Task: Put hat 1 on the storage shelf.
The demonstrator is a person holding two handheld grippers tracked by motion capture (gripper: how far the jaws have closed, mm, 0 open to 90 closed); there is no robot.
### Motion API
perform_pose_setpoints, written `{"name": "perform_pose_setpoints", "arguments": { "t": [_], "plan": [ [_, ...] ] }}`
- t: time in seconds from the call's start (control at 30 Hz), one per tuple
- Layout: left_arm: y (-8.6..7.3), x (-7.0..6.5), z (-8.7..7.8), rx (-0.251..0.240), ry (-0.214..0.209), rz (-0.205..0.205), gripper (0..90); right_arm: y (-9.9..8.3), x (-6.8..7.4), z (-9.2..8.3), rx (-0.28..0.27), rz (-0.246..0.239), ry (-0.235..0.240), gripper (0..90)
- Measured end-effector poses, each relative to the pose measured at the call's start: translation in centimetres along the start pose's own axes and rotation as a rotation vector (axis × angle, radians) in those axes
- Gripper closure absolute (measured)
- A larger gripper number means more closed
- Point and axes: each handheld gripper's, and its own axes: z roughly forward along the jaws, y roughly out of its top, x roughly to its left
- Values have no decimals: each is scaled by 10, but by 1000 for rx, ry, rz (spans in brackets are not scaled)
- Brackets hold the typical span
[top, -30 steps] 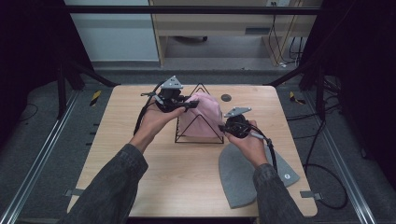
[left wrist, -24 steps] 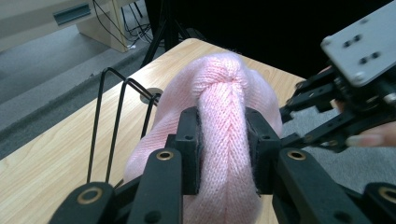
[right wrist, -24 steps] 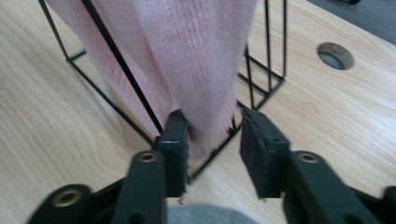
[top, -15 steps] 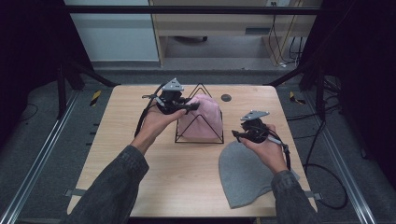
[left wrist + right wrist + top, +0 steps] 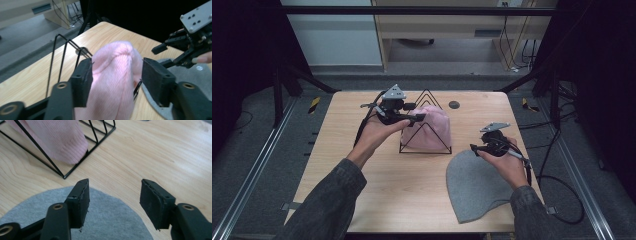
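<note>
Since a second ago the right tongs have drawn away from the pink beanie to the grey beanie's top edge, jaws just opened, nothing between them. Left tongs (also just opened) straddle the pink beanie, seemingly without pressing. It hangs over the black wire rack mid-tabletop.

Pink beanie draped on wire rack mid-table, grey beanie flat to its right, nearer the person.
</note>
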Motion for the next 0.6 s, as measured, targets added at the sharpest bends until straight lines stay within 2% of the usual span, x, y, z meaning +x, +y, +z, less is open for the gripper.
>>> {"name": "perform_pose_setpoints", "arguments": {
  "t": [0.2,0.4,0.47,0.6],
  "plan": [
    [-9,-5,-14,0,24,28,250,-6,-7,2,33,17,-1,361],
    [-24,-8,-26,14,37,16,125,-12,-17,5,67,45,17,339],
    [-28,-10,-28,18,38,20,100,-14,-22,7,85,61,26,338],
    [-45,-15,-33,58,45,29,85,-18,-27,11,112,71,38,376]
  ]
}}
